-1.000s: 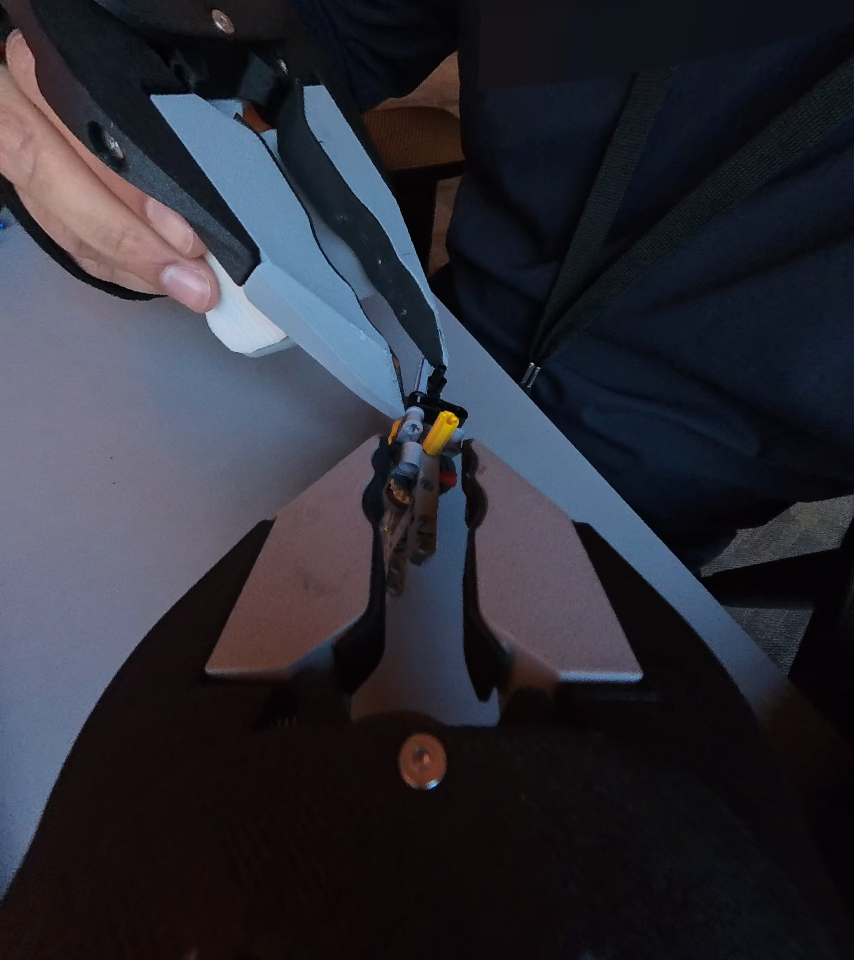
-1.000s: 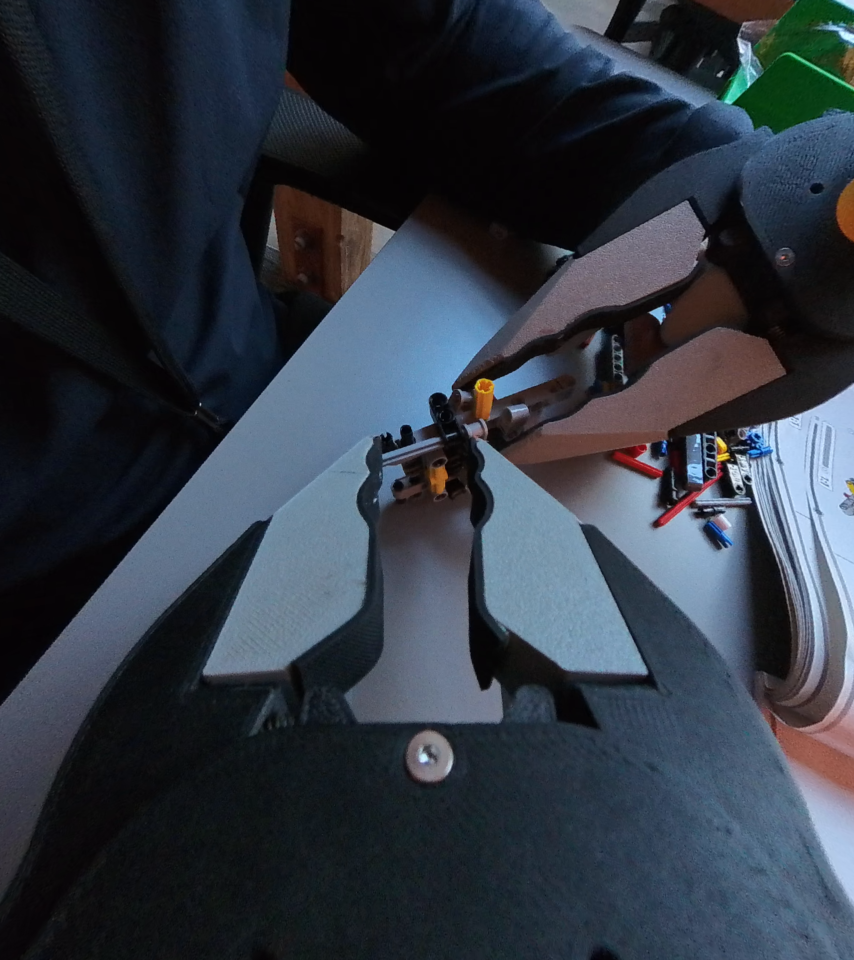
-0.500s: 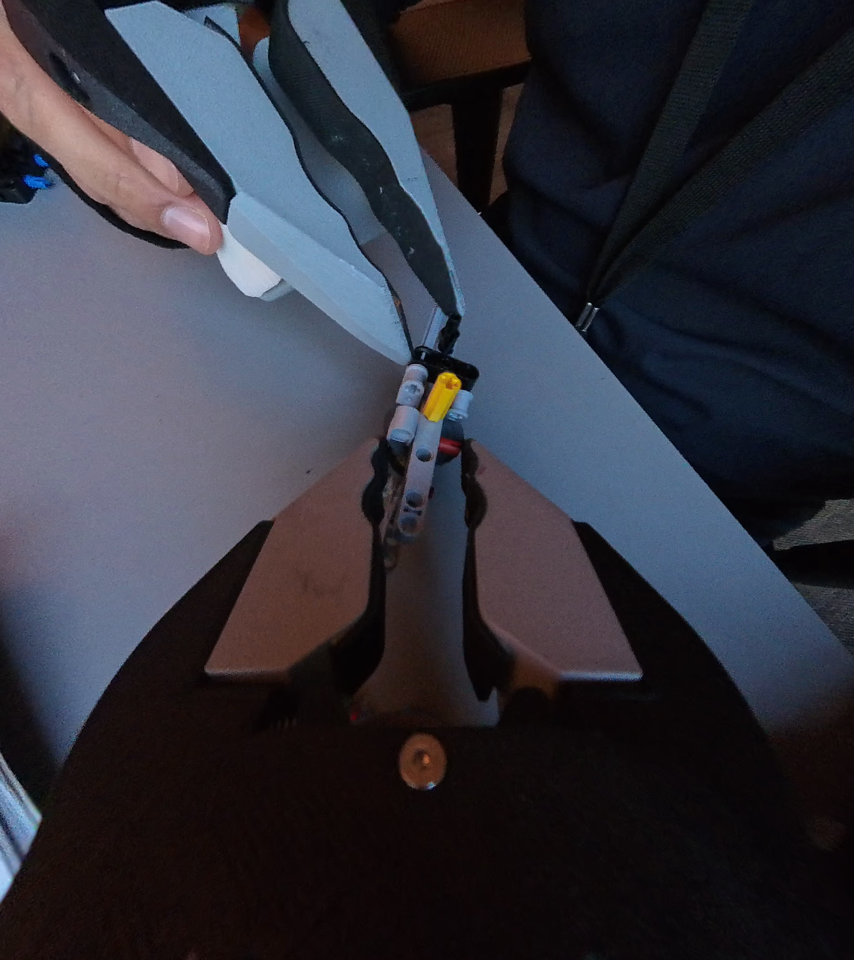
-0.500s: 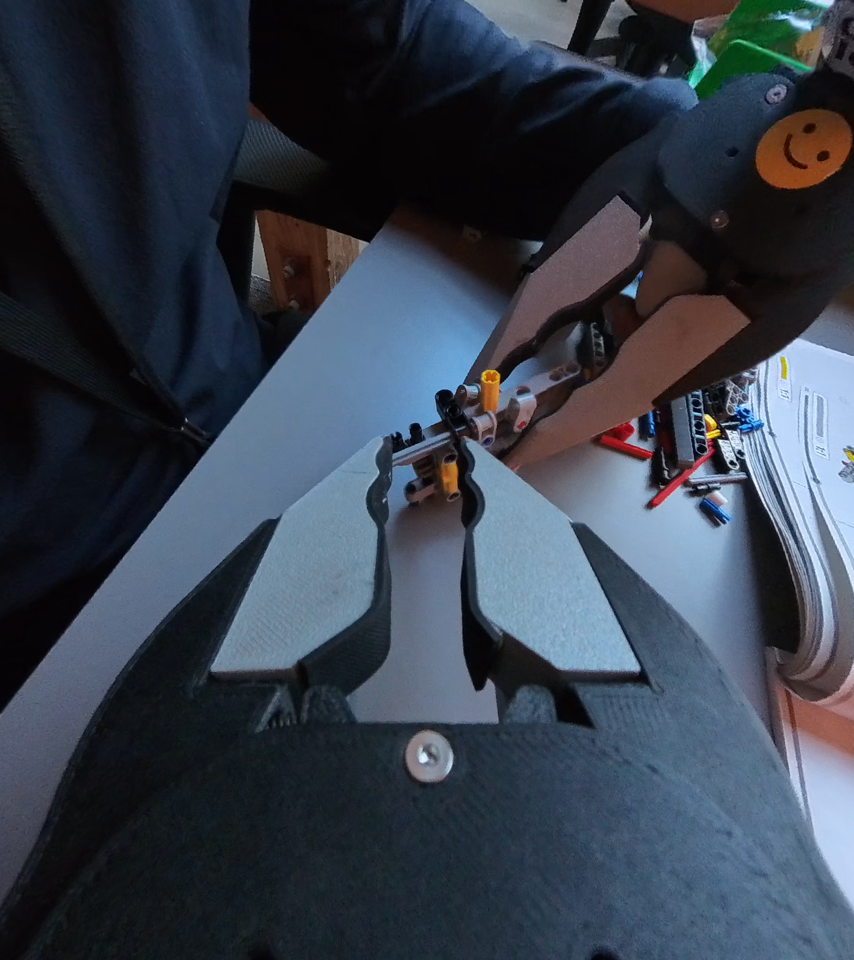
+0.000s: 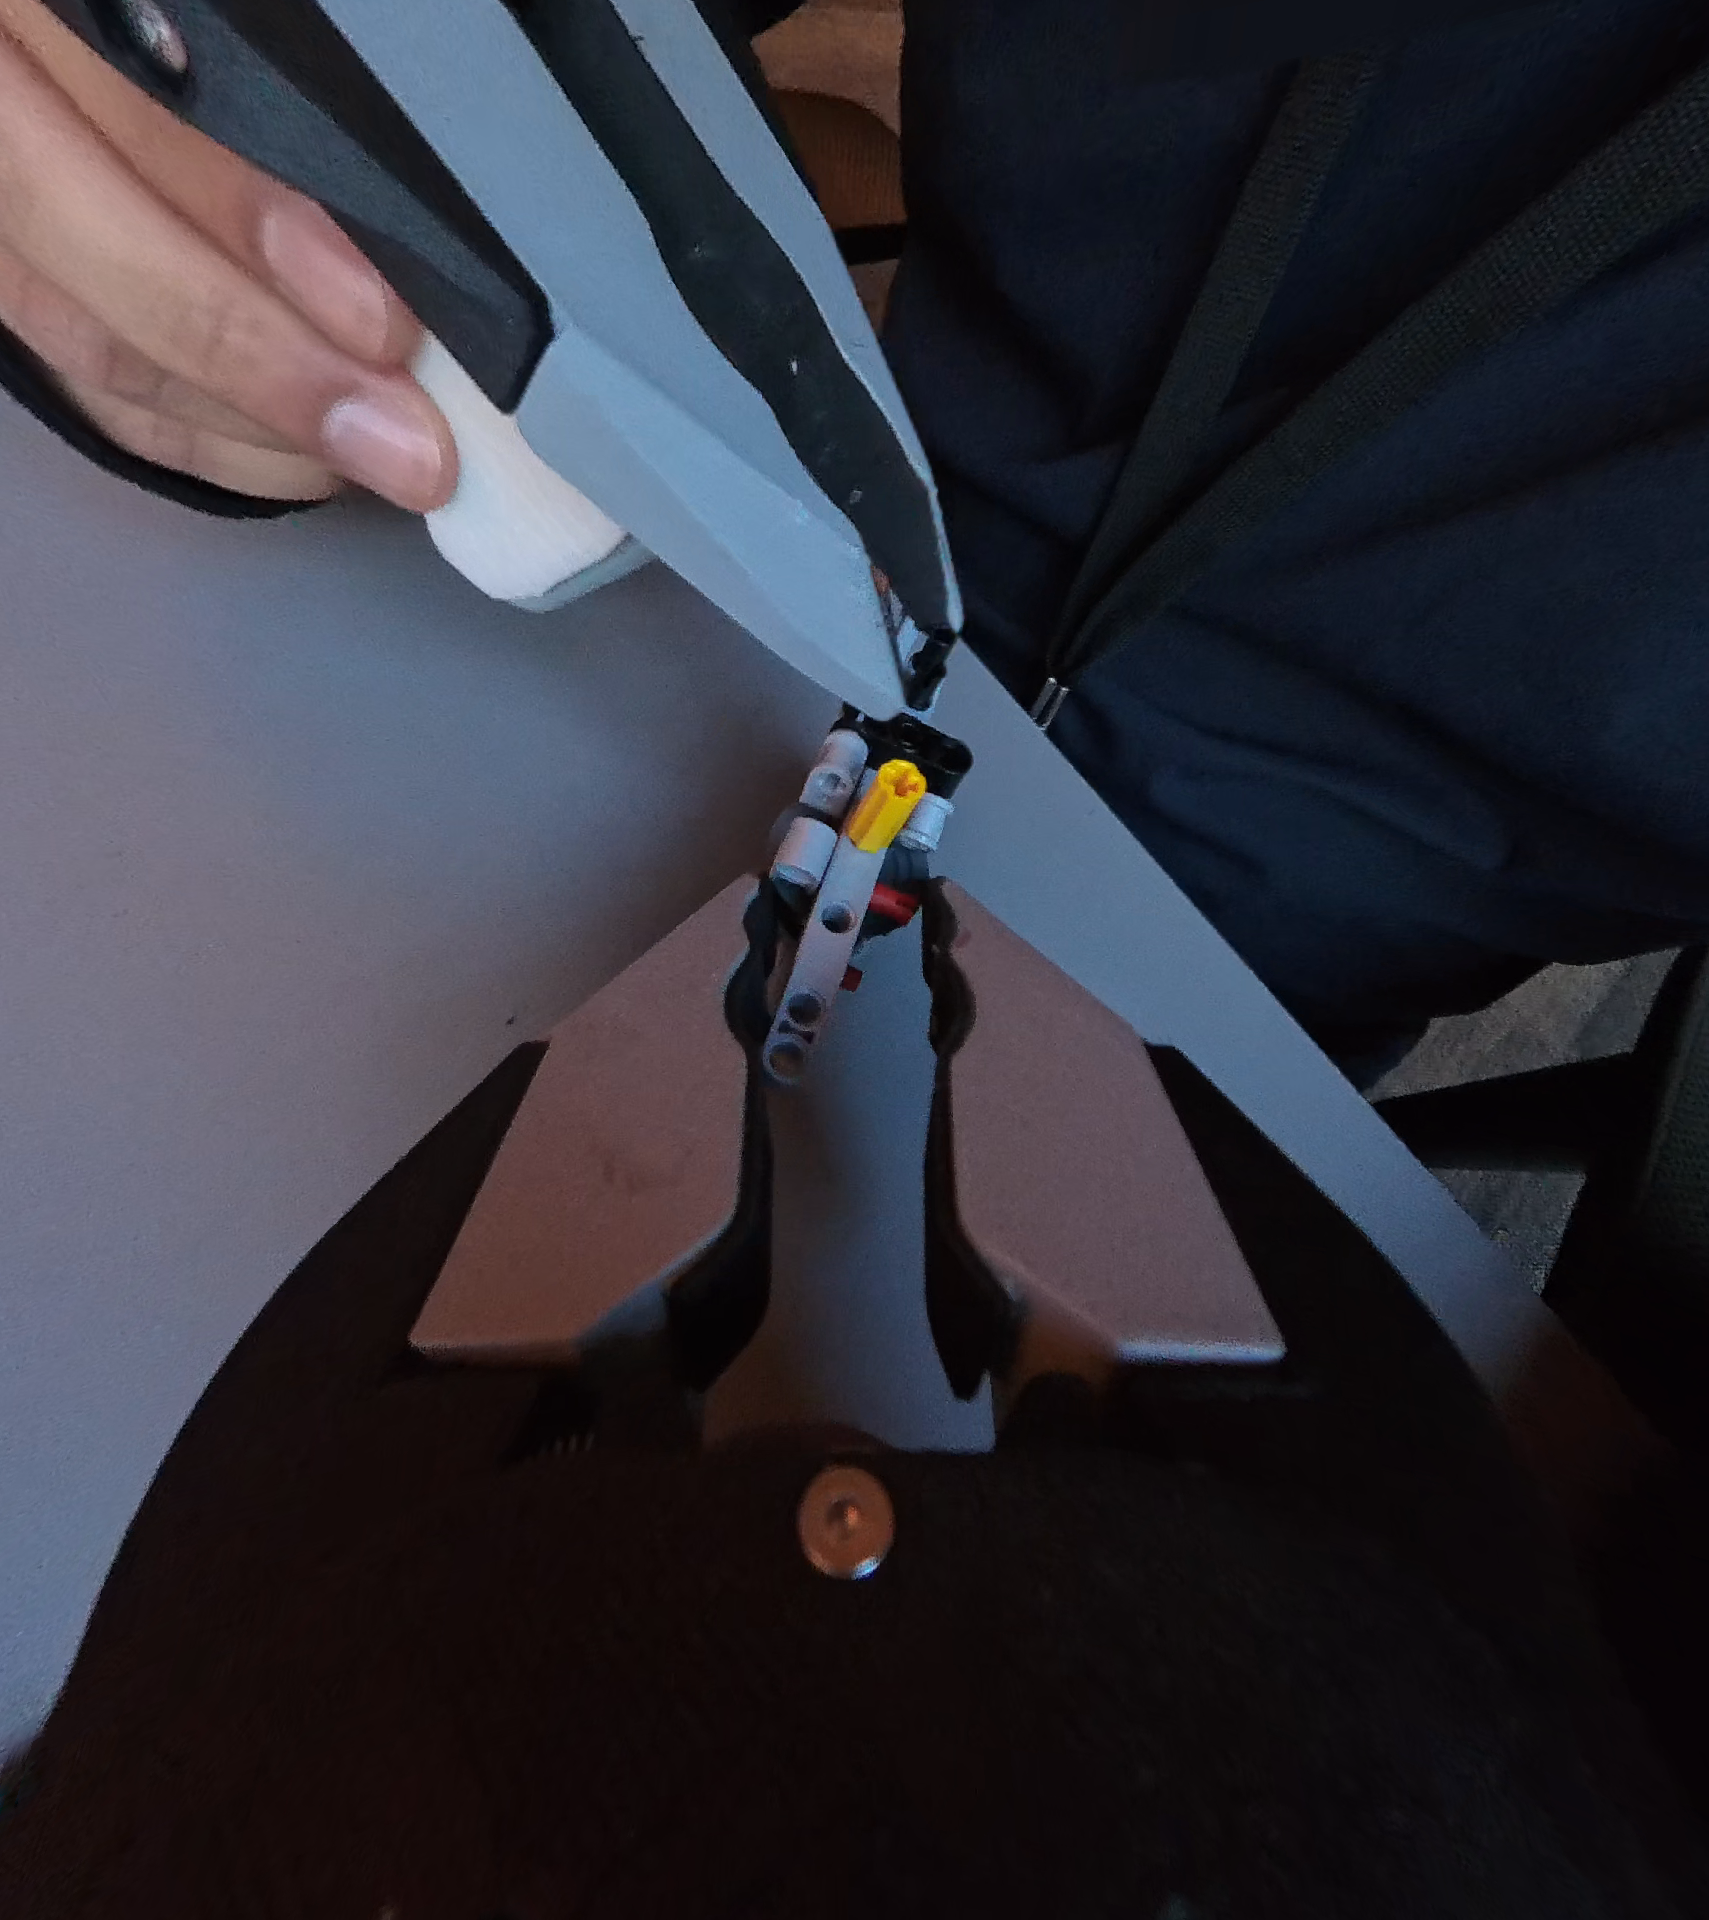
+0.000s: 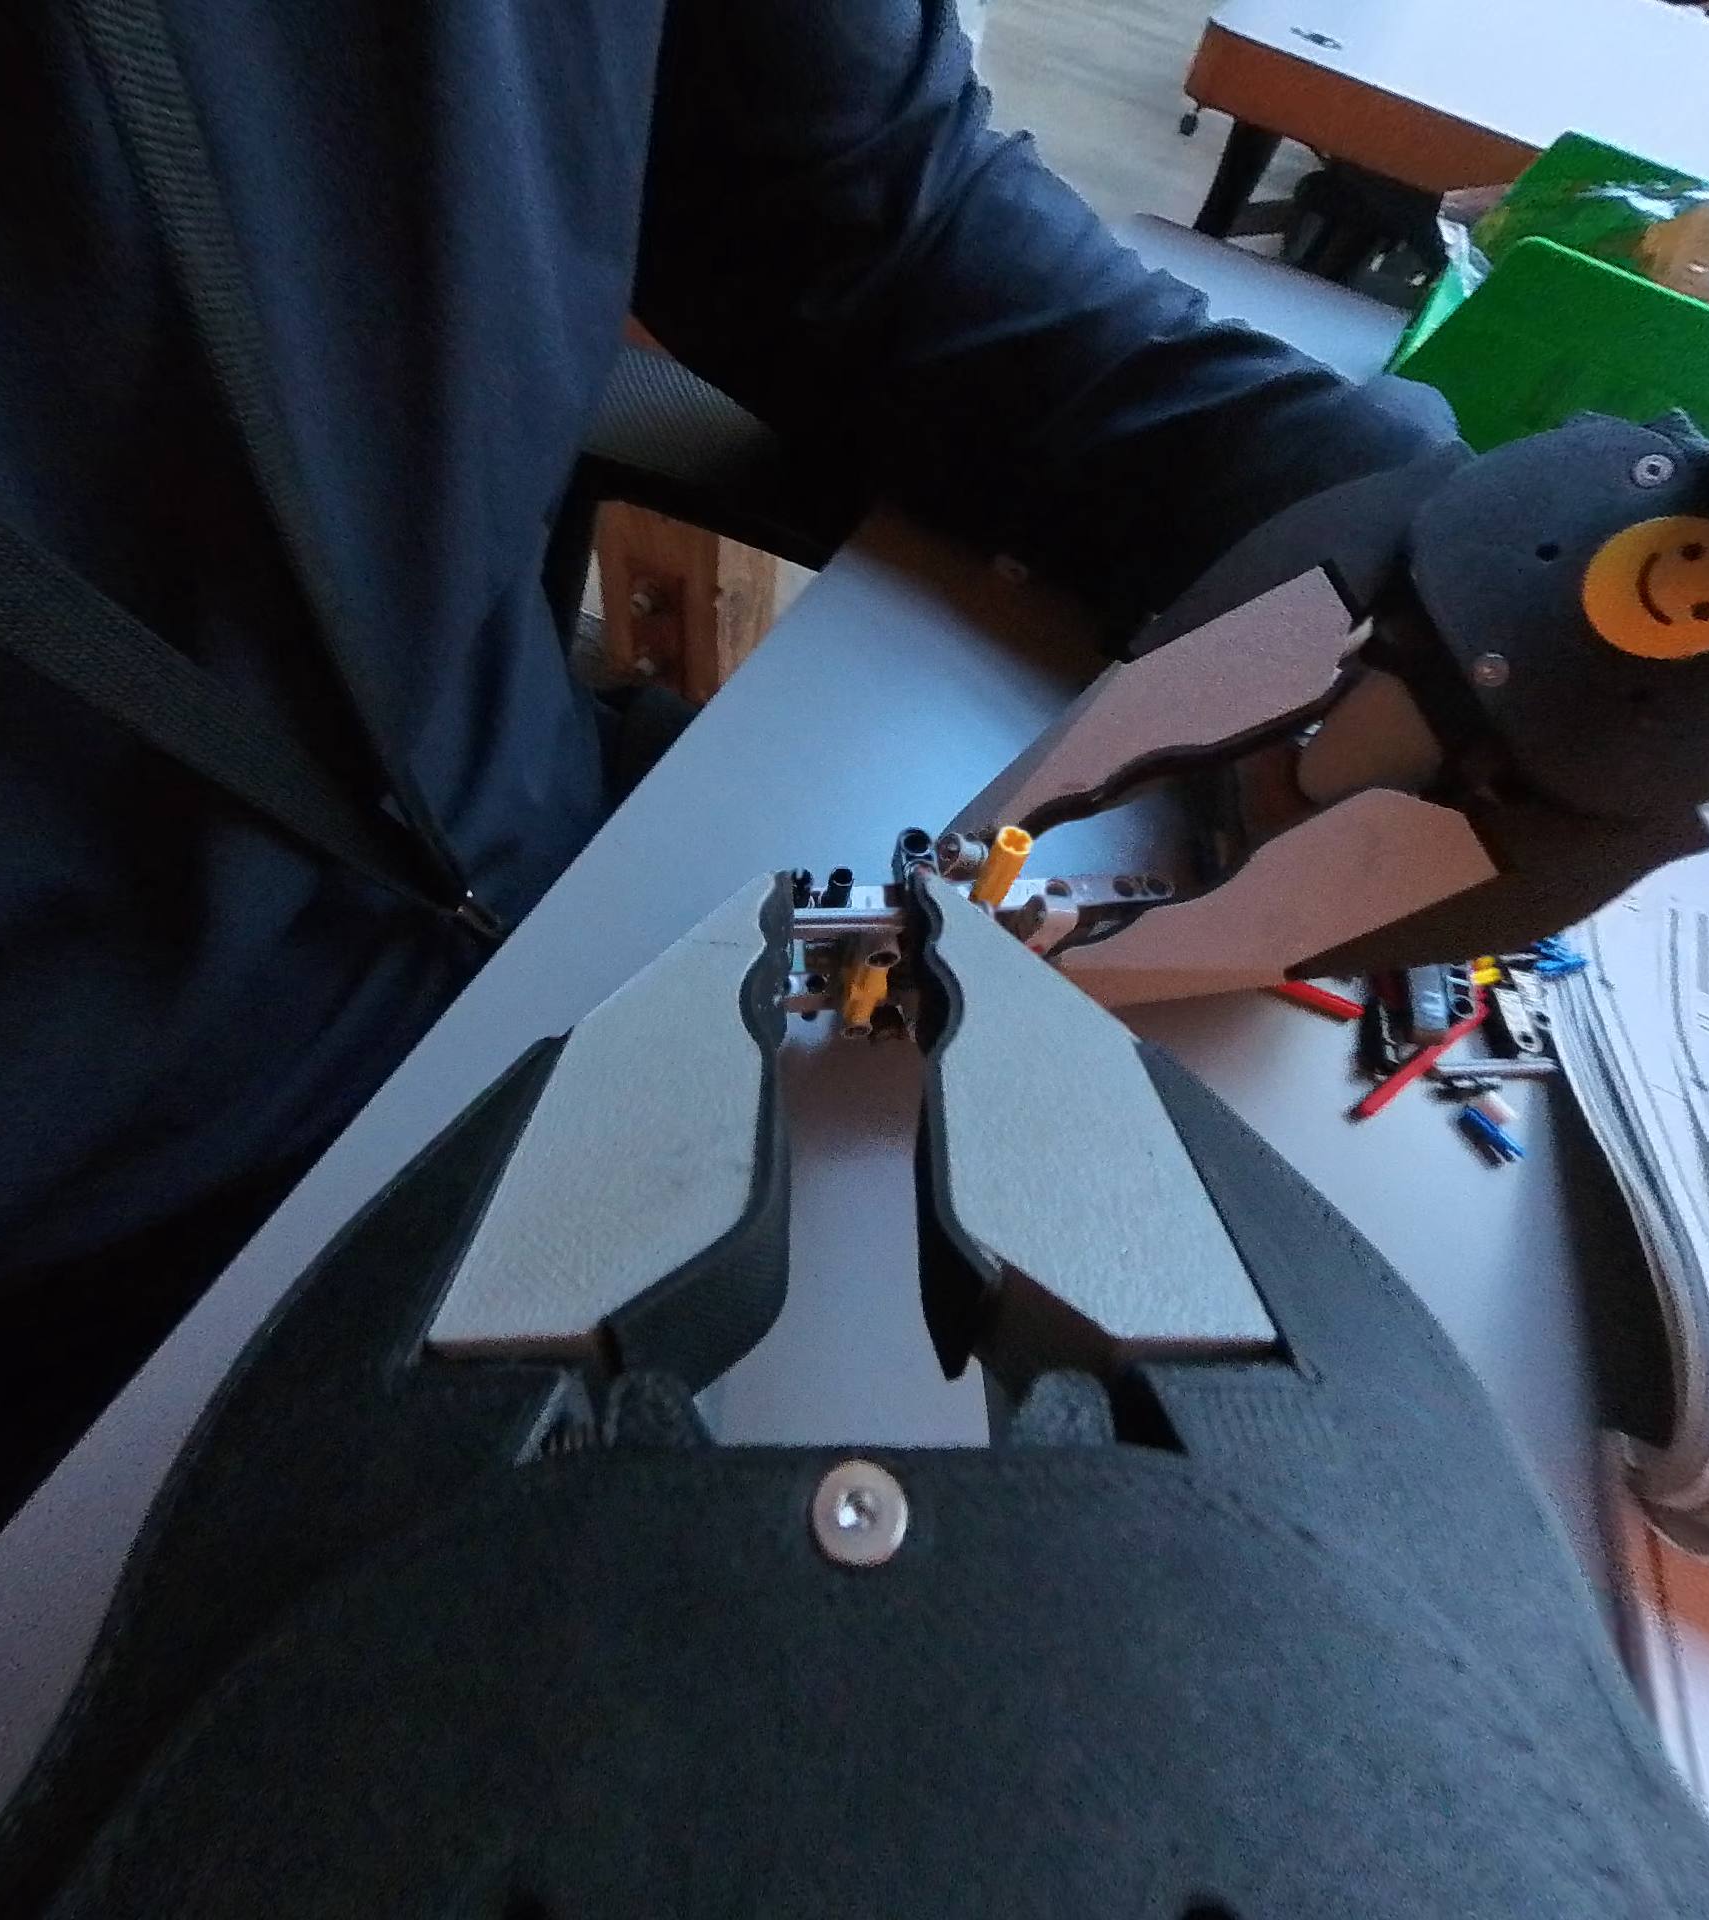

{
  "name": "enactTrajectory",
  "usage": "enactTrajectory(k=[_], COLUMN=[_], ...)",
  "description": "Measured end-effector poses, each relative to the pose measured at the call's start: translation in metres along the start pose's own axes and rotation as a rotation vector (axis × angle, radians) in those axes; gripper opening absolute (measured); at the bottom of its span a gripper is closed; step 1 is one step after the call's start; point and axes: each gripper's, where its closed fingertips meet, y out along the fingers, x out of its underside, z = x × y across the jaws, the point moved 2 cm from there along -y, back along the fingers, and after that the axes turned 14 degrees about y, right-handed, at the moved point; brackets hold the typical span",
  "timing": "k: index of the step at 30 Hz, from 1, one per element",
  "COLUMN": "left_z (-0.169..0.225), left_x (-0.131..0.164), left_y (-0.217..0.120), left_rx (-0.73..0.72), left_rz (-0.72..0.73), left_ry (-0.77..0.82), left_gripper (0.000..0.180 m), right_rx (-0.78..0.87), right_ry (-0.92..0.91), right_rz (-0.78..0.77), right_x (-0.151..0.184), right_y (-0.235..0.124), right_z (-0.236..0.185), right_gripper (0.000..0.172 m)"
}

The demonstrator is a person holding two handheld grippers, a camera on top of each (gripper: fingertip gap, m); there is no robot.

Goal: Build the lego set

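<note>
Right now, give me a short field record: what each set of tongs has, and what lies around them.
left tongs: shut on the grey holed beam end of the small grey, black and yellow plastic brick assembly
right tongs: shut on the same assembly's other end
surface: grey table
nearby: loose red, blue and black pieces; open booklet

Each tongs has a black, textured, rounded body with a silver screw at its middle, behind two flat grey fingers edged with wavy black pads. The left tongs bears a round orange smiley badge and small screws on its body. The person wears a dark navy jacket crossed by black straps.
</note>
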Motion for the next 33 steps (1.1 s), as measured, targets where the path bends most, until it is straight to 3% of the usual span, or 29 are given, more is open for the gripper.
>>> enactTrajectory(k=[5, 6, 8, 12, 20, 28, 33], left_z=[0.001, 0.003, 0.005, 0.004, 0.006, 0.004, 0.004], left_x=[-0.001, -0.002, -0.002, -0.001, -0.001, -0.001, -0.001], left_y=[0.002, 0.002, 0.003, 0.001, 0.001, 0.001, 0.001], left_rx=[-0.003, 0.004, 0.009, 0.009, 0.035, 0.075, 0.067], left_rz=[0.001, 0.001, 0.000, 0.012, 0.022, 0.036, 0.038], left_ry=[0.013, 0.027, 0.038, 0.019, 0.000, -0.064, -0.070], left_gripper=[0.025, 0.025, 0.025, 0.024, 0.024, 0.024, 0.024], right_rx=[-0.084, -0.077, -0.065, -0.077, 0.033, 0.253, 0.282], right_ry=[0.106, 0.116, 0.096, 0.085, -0.064, -0.386, -0.384], right_rz=[0.027, 0.019, 0.015, 0.003, -0.114, -0.373, -0.375], right_x=[0.001, 0.003, 0.005, 0.005, 0.011, 0.018, 0.010], right_y=[-0.003, -0.003, -0.004, -0.004, -0.006, 0.001, 0.000], right_z=[-0.001, 0.001, 0.001, -0.002, -0.006, -0.011, -0.013], right_gripper=[0.019, 0.007, 0.004, 0.021, 0.024, 0.029, 0.029])
